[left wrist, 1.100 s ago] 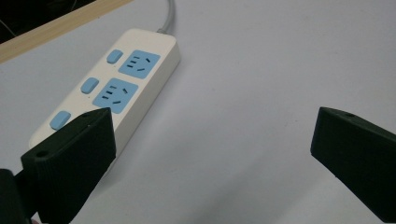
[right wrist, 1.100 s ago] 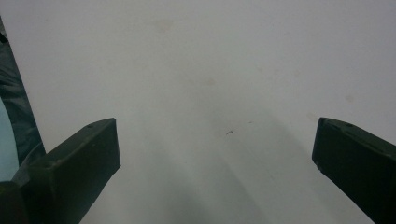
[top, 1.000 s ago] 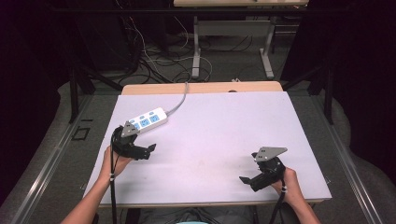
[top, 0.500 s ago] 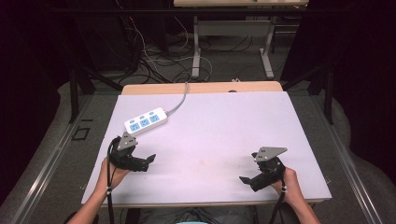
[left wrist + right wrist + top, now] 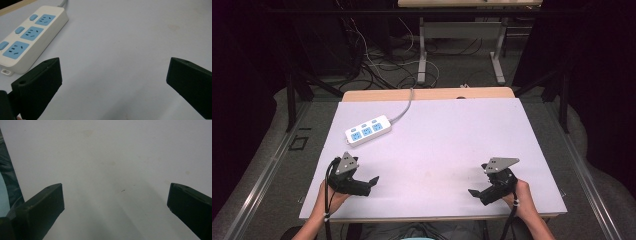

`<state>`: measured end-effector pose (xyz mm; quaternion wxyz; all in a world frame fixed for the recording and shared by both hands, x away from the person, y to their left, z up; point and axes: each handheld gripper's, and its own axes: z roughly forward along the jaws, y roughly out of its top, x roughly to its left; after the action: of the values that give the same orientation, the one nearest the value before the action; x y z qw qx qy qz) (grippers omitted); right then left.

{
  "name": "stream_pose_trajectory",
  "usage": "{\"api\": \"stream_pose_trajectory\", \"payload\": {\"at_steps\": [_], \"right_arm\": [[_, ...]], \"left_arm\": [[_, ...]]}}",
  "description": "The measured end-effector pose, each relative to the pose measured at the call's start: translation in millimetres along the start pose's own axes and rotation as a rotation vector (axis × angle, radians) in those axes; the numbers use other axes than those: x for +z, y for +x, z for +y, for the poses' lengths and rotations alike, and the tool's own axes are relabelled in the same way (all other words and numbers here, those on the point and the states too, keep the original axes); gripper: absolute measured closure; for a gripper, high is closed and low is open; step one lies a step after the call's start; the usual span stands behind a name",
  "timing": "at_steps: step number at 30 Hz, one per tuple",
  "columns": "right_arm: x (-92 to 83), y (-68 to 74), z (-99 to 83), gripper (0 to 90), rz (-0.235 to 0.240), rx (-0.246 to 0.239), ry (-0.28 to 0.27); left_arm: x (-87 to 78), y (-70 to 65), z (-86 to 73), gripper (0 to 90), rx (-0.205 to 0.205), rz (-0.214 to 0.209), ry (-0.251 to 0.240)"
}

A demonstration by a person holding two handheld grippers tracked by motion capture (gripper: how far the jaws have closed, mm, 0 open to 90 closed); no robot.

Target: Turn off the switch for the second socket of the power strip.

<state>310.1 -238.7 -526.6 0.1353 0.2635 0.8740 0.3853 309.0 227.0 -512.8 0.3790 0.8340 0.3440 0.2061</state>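
My left claw [image 5: 371, 183] rests near the desk's [image 5: 452, 135] near-left corner, spread wide and holding nothing, angled so the power strip [image 5: 368, 130] lies just ahead toward the far-left edge, likely my next reach. My right claw [image 5: 475, 193] waits spread by the near-right corner, well apart from it.

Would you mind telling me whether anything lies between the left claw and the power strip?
Nothing visible does. The left claw is open near the table's front edge, and the power strip lies farther back, with bare white table between them.
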Motion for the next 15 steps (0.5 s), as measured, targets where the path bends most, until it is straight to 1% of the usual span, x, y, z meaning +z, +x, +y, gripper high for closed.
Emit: {"api": "stream_pose_trajectory", "payload": {"at_steps": [3, 5, 6, 9, 10, 13, 15], "right_arm": [[-0.1, 0.5, -0.1, 0.5, -0.001, 0.006, 0.002], [0.0, 0.0, -0.1, 0.5, -0.001, 0.001, 0.0], [-0.1, 0.2, -0.1, 0.5, -0.001, 0.002, 0.001], [0.1, 0.1, 0.0, 0.6, 0.0, 0.0, 0.001], [-0.2, 0.6, -0.1, 0.5, -0.002, 0.007, 0.003], [-0.3, 0.9, -0.2, 0.6, -0.002, 0.012, 0.004], [0.0, 0.5, -0.1, 0.5, 0.0, 0.006, 0.003]], "left_arm": [[-1.4, -3.2, -3.2, 0.0, 0.005, -0.007, 0.002], [-1.8, -5.5, -5.2, 0.0, 0.001, -0.007, -0.005], [-2.7, -6.1, -5.9, 0.0, 0.006, -0.006, -0.001], [-3.4, -9.1, -8.1, 0.0, 0.002, -0.008, -0.011], [-3.3, -9.9, -8.9, 0.0, 0.006, -0.015, -0.012], [-3.1, -13.7, -11.2, 0.0, 0.005, -0.023, -0.001], [-3.6, -14.1, -11.7, 0.0, 0.018, -0.027, 0.006]]}}
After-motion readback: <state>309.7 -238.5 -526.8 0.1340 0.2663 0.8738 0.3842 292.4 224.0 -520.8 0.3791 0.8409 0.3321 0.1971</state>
